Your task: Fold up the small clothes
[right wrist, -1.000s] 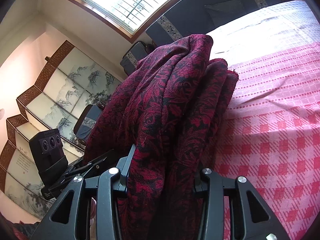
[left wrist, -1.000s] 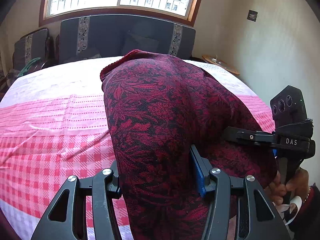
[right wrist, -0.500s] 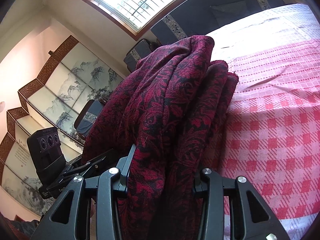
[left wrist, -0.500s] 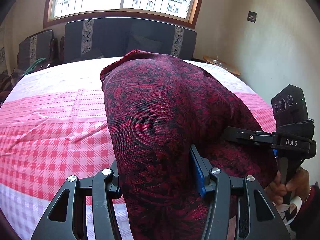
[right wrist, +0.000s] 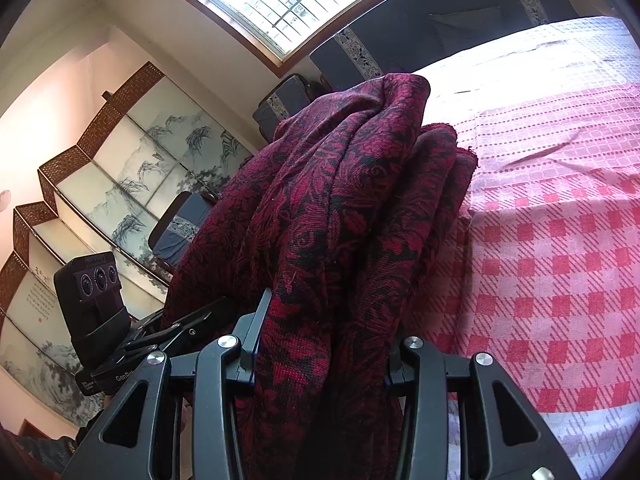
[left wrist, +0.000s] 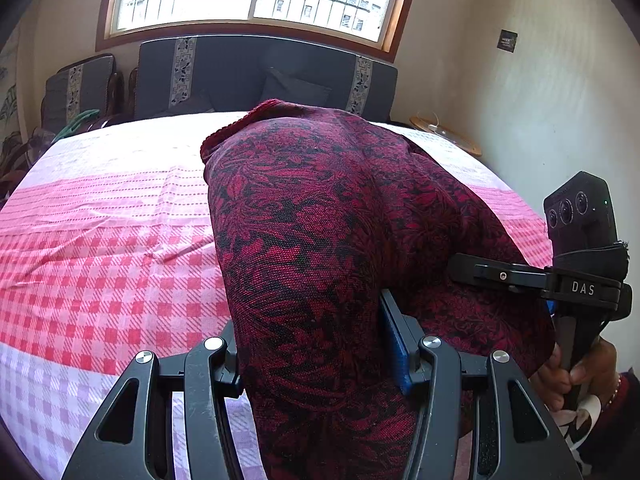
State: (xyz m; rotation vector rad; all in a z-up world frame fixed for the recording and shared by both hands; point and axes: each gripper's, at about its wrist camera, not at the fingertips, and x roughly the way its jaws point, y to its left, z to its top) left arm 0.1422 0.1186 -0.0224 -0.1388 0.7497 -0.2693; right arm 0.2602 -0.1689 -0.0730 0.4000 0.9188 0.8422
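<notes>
A dark red and black patterned cloth (left wrist: 320, 240) is bunched between both grippers and hangs over their fingers. My left gripper (left wrist: 316, 344) is shut on it, the cloth filling the gap between its jaws. My right gripper (right wrist: 324, 344) is shut on the same cloth (right wrist: 344, 216), seen in thick folds. The right gripper also shows in the left wrist view (left wrist: 500, 276), close at the right, and the left gripper shows in the right wrist view (right wrist: 176, 332) at the left. The fingertips are hidden by cloth.
A bed with a pink and red checked cover (left wrist: 104, 264) lies under and ahead of the cloth. A dark sofa (left wrist: 256, 76) stands under the window. A painted folding screen (right wrist: 120, 184) stands at the left. A small round wooden table (left wrist: 448, 136) is by the wall.
Both grippers with the cloth have drawn back slightly over the bed, so more checked cover shows ahead. The grip on the cloth is unchanged.
</notes>
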